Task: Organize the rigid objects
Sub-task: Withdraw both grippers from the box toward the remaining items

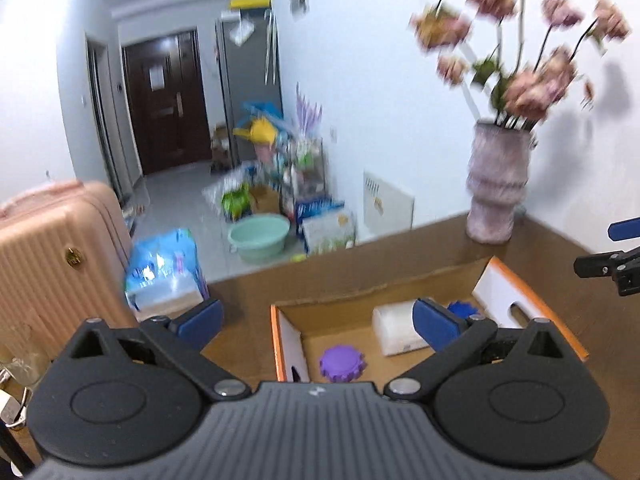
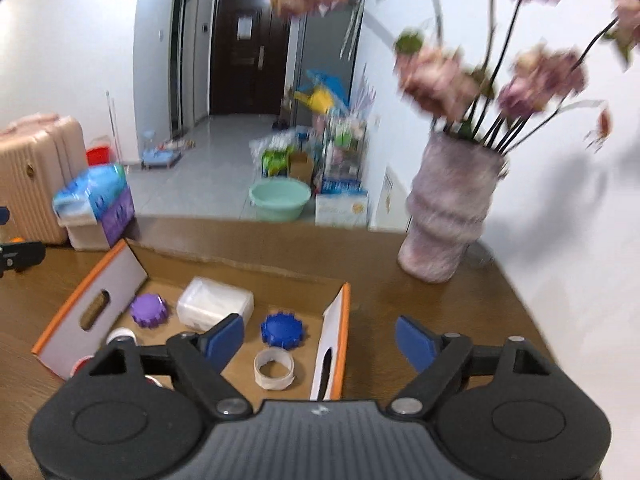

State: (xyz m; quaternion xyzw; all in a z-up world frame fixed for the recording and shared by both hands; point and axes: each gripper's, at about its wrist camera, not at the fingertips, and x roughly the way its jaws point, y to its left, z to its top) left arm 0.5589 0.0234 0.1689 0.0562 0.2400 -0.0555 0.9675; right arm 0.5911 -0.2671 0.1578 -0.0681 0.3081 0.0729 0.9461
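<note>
An open cardboard box with orange-edged flaps sits on the brown table; it also shows in the left wrist view. Inside lie a purple gear-shaped lid, a blue gear-shaped lid, a clear plastic container, a tape roll and a white and red item partly hidden. My left gripper is open and empty above the box's left part. My right gripper is open and empty above the box's right flap.
A pink vase of flowers stands at the table's back right by the wall. A pink suitcase and tissue packs stand left of the table. A green basin sits on the floor beyond.
</note>
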